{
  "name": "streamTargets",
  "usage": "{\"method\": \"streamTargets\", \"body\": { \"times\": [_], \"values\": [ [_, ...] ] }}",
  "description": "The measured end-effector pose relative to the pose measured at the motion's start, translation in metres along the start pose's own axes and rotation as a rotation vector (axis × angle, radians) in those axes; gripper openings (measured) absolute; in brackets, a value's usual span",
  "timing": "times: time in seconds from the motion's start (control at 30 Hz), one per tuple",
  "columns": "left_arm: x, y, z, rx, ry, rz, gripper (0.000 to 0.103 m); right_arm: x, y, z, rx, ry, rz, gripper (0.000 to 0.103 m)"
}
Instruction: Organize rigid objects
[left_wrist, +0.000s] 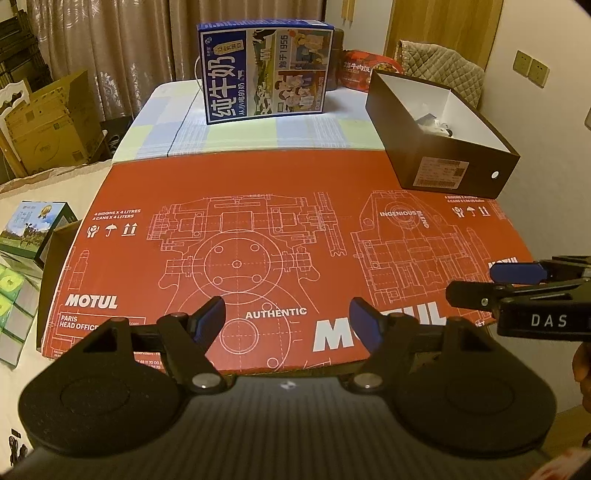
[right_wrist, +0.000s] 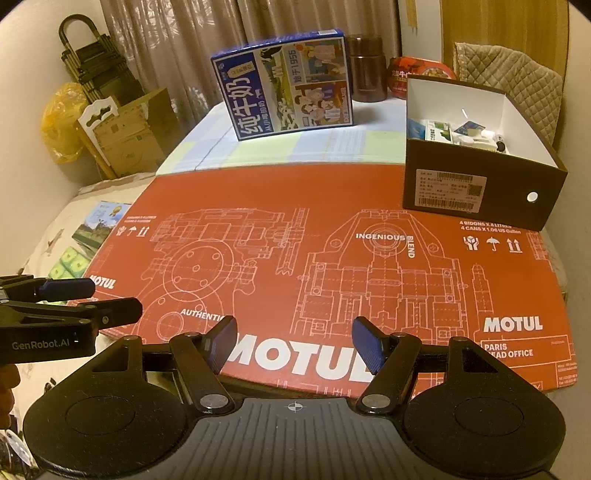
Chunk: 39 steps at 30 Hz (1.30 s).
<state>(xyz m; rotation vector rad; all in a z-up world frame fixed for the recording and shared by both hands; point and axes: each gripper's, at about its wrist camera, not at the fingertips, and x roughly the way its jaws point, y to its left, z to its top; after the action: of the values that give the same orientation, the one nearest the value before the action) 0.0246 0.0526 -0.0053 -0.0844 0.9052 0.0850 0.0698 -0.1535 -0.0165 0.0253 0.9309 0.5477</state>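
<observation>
At far right on the red MOTUL cardboard sheet (right_wrist: 295, 258) stands an open dark shoebox (right_wrist: 480, 184), white inside, holding small packets and white items. Behind, a blue milk carton (right_wrist: 284, 88) printed "1956" stands upright. Sheet text: "INGENIOUS BLEND", "AUTHENTIC", "PARIS HEAD OFFICE". Left gripper (left_wrist: 286, 317) and right gripper (right_wrist: 295, 343) hover with jaws apart, gripping nothing.
</observation>
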Motion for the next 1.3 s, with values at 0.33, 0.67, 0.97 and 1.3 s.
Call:
{"method": "streamTargets", "body": {
  "times": [0.33,0.67,0.97,1.3],
  "values": [
    [0.0000,-0.0008,0.0012,0.005,-0.003,-0.001,0.071,0.0000,0.0000,0.0002,0.002,0.004,-0.001,0.066],
    [0.0022,-0.0028,0.0046,0.008,-0.001,-0.006,0.071,0.0008,-0.0014,0.0008,0.003,0.007,-0.004,0.066],
    [0.0043,-0.0055,0.0067,0.011,0.000,-0.008,0.071,0.0018,-0.0028,0.0017,0.004,0.009,-0.007,0.066],
    [0.0079,-0.0092,0.0094,0.016,0.002,-0.011,0.071,0.0026,-0.0073,0.0024,0.009,0.010,-0.010,0.066]
  ]
}}
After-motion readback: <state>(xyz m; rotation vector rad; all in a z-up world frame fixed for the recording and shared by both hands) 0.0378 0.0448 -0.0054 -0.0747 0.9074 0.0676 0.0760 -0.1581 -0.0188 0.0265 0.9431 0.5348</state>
